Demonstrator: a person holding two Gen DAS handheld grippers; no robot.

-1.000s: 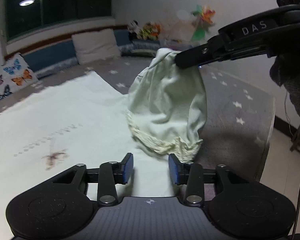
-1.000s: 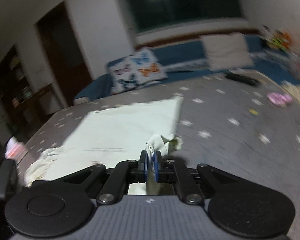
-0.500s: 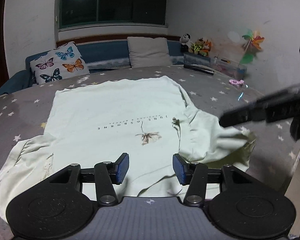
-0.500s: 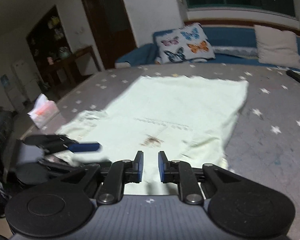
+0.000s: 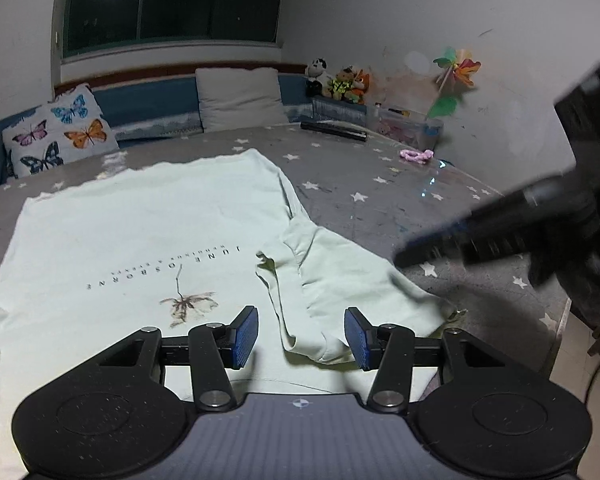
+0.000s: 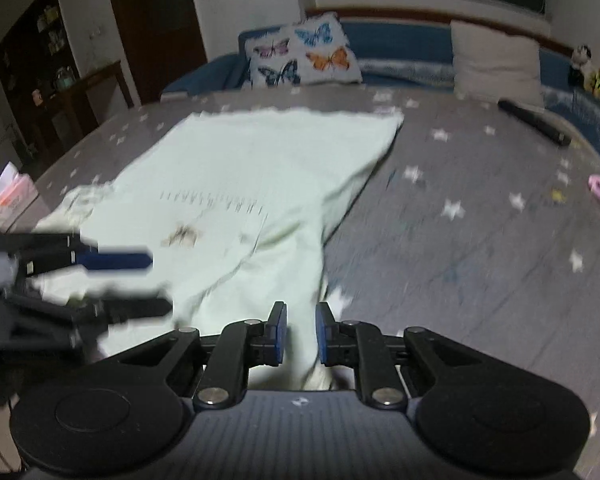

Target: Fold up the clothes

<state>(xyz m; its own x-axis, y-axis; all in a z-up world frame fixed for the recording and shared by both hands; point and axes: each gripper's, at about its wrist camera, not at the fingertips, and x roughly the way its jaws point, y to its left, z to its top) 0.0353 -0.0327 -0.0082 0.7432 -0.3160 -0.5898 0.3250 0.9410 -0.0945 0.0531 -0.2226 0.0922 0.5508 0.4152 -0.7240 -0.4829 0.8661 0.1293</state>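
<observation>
Left tongs [image 5: 300, 334] released low in frame over a rumpled sleeve [image 5: 332, 280], right tongs [image 6: 301, 334] released, narrow gap, pale green shirt [image 5: 140, 232] spread mid-frame on star-print worktop [image 5: 380, 184], butterfly cushion [image 5: 56, 132] upper left.

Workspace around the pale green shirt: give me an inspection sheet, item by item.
Surface: grey star-print cover, shirt spread on it.
Job's things: pale green shirt lying print-up, mostly flat; the sleeve on the right hand-held gripper's side rumpled, unfolded.
Clutter: pink item, long black object, clear box, tissue box at the edges.
Grippers: left hand-held gripper open over the sleeve, pads not pressing; right hand-held gripper narrowly open, cloth between its fingers, not pinched.
Cables: nothing seen.
Surroundings: butterfly cushion, plain cushion, plush toys, pinwheel, dark window.
</observation>
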